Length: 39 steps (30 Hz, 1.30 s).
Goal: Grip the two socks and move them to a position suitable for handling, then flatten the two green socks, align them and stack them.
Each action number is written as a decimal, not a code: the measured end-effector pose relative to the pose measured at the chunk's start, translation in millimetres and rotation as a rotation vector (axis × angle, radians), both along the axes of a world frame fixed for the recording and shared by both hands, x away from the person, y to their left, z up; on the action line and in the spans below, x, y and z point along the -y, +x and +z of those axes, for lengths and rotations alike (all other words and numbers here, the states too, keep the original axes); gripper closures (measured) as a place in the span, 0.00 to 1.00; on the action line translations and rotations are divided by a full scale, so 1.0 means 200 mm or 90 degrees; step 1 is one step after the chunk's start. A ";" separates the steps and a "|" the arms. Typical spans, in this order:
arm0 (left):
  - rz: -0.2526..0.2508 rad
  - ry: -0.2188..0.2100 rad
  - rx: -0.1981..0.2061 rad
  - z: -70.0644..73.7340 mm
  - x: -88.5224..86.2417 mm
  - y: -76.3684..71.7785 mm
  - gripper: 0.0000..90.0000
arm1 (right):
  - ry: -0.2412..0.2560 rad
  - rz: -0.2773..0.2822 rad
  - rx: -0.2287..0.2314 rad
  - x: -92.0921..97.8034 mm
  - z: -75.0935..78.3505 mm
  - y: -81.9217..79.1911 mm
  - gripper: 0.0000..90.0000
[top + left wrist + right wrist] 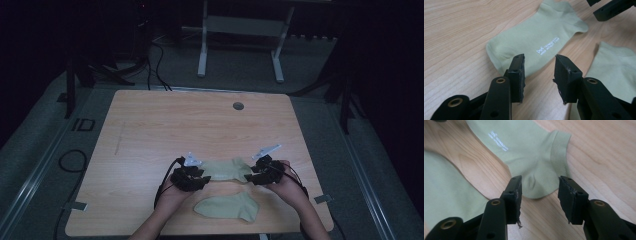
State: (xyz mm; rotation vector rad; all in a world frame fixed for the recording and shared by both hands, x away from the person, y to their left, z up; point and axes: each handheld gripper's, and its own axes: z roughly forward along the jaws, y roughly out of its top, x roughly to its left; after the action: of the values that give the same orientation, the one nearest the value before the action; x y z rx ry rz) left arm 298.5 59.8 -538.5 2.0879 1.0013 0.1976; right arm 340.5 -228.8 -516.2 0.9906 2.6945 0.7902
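Both hands low, left gripper (pixel 204 176) and right gripper (pixel 251 173) jaws parted.

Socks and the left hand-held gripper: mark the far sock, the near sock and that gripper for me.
far sock (pixel 534 40), left gripper view, on its sole by the white print.
near sock (pixel 227 206), high view, on its middle.
left hand-held gripper (pixel 539 67), left gripper view, midway between its open fingertips.

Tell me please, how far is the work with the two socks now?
Done: both green socks lie flat on the table, the far sock just beyond the near sock. In hand: the left gripper stands open at the far sock's toe, the right gripper open at its heel. Left: neither has gripped yet, and the socks are not paired.
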 end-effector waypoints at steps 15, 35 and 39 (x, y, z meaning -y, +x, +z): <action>-0.014 0.006 -0.001 0.01 -0.08 -0.14 0.59 | 0.032 -0.008 0.033 0.08 0.07 -0.21 0.59; -0.037 0.051 -0.051 -0.09 -0.10 -0.31 0.57 | 0.031 -0.034 0.005 0.13 -0.10 -0.47 0.66; -0.033 0.059 -0.050 -0.10 -0.09 -0.31 0.61 | 0.012 -0.035 0.014 0.12 -0.13 -0.50 0.67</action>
State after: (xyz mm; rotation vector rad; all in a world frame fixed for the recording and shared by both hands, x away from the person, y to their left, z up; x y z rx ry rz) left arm 235.6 78.4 -559.0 2.2186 1.0006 0.1394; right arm 240.2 -252.1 -541.5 1.0488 2.6347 0.8127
